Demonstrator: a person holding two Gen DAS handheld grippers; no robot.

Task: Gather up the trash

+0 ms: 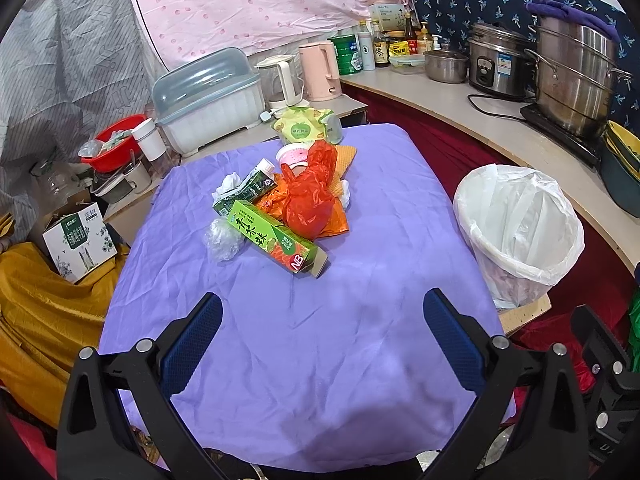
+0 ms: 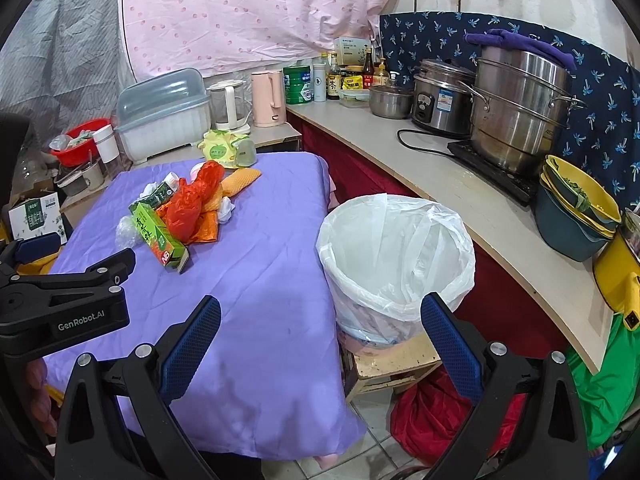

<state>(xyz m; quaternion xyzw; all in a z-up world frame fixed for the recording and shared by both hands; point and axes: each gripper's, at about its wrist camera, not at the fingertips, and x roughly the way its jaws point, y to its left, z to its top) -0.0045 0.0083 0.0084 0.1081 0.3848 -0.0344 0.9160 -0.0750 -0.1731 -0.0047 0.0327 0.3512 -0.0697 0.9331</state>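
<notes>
While both my left gripper point(image 1: 322, 338) and right gripper point(image 2: 320, 340) hang wide-jawed and empty, the trash pile point(image 1: 280, 204) sits mid-bench, and I fear the loose red bag point(image 1: 310, 196) snagging, dragging neighbours off before reaching the lined bin point(image 2: 396, 256).

A heap of trash lies on the tabletop point(image 1: 360, 360) toward its far side: a long box point(image 1: 276, 242) at the front, a carton point(image 1: 246, 190) behind it to the left, a plastic bag point(image 1: 310, 196) to its right, a cup point(image 1: 294, 156) behind. The lined bin point(image 1: 520, 232) stands off the tabletop's right edge on a stool point(image 2: 396, 364), with the counter point(image 2: 440, 176) behind it.
</notes>
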